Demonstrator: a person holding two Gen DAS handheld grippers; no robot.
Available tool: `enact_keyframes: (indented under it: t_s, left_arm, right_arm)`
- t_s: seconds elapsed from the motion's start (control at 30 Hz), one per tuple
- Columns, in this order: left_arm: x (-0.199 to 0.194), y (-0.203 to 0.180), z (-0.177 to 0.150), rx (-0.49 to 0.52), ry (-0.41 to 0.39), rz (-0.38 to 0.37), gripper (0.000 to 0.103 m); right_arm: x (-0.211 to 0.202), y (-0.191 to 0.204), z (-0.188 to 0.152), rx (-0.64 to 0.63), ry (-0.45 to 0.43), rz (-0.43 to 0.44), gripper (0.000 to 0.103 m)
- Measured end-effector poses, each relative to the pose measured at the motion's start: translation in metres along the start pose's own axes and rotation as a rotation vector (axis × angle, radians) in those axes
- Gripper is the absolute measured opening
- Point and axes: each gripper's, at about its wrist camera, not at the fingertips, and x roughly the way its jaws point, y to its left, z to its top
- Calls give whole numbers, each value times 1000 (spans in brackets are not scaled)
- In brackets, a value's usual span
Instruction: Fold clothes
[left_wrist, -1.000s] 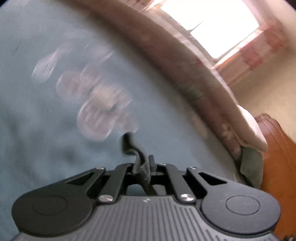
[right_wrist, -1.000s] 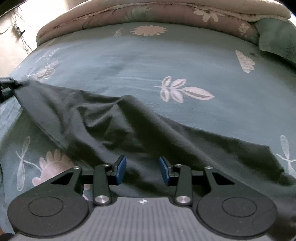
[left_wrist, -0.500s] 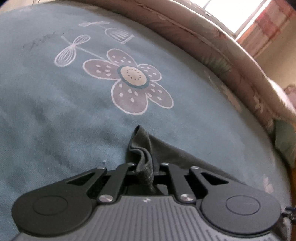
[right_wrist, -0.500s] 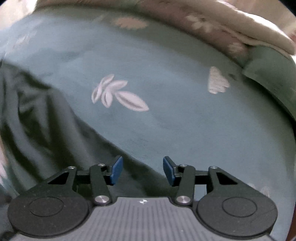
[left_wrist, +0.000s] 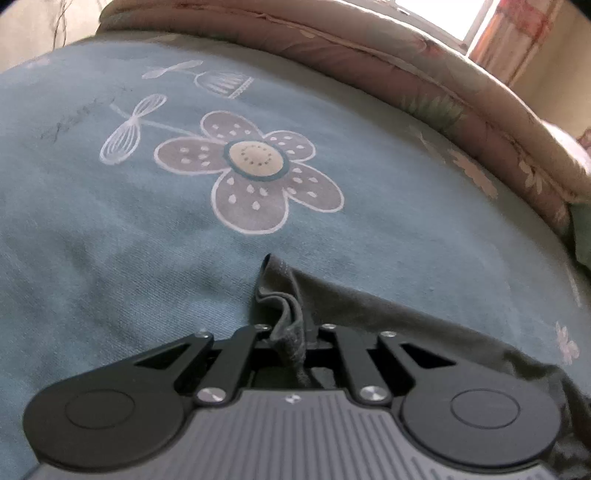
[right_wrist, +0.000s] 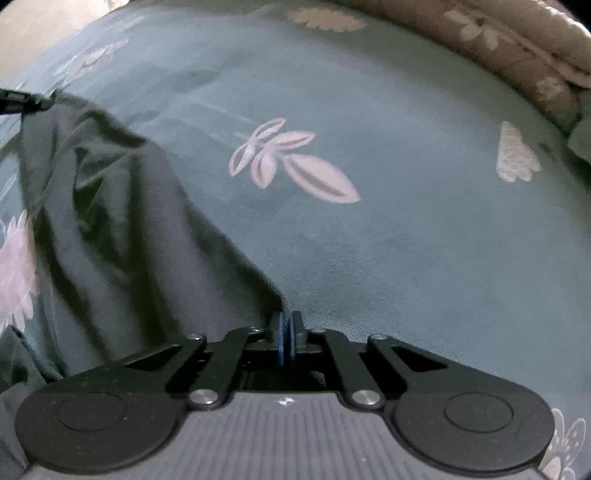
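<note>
A dark grey garment (left_wrist: 369, 314) lies on the teal flowered bedsheet (left_wrist: 110, 221). In the left wrist view my left gripper (left_wrist: 291, 332) is shut on a bunched corner of it, and the cloth trails off to the right. The right wrist view shows the same garment (right_wrist: 122, 236) spread to the left in loose folds. Its near corner runs into the blue pads (right_wrist: 281, 332) of my right gripper (right_wrist: 286, 328), which is shut on that corner. The left gripper's tip (right_wrist: 22, 103) shows at the far left edge, holding the garment's other end.
A rolled pink floral quilt (left_wrist: 424, 85) lies along the far side of the bed, also seen as the quilt (right_wrist: 517, 40) at top right. A green pillow edge (right_wrist: 581, 136) sits at the right. A bright window (left_wrist: 443, 14) is behind.
The right gripper swung right along the garment's edge and went from open to shut on its corner. The left gripper kept its hold and steadied low over the sheet.
</note>
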Motion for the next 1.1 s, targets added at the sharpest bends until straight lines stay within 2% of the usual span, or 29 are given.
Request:
enact_keyframes:
  t_s: [0.13,0.3,0.47,0.6,0.73,0.87,0.93,1.07,1.1]
  left_arm:
    - [-11,-15,24,61,-57,-33,3]
    - [-26,-45,62,134,-174,-93,3]
    - [-14,-62,79,172,-211,-105,3]
    - [22,-57,68,179,-136,-59,4]
    - [58,-49,52,174,-40,-10,5]
    - [57,-32,47,131,-45,-32,13]
    - [51,-24,48,131,-55,19,19]
    - [36,-8,53,142,-75,199,15]
    - [30,-5,55,135,-86,217,15]
  right_arm:
    - [-12,-6,2,45,-48,-16,4]
    - [-28,-17,18,50,-100,-128,4]
    - [-19,-36,25,123,-115,-167,4]
    - [-1,-36,22,179,-100,-194,8]
    - [-6,-26,26,192,-151,-174,13]
    - [-22,-8,34,167,-184,-125,21]
    - [-28,0,39,165,-201,-96,22]
    - [-32,21,50,179,-209,-31,26]
    - [-32,27,53,181,-206,-13,29]
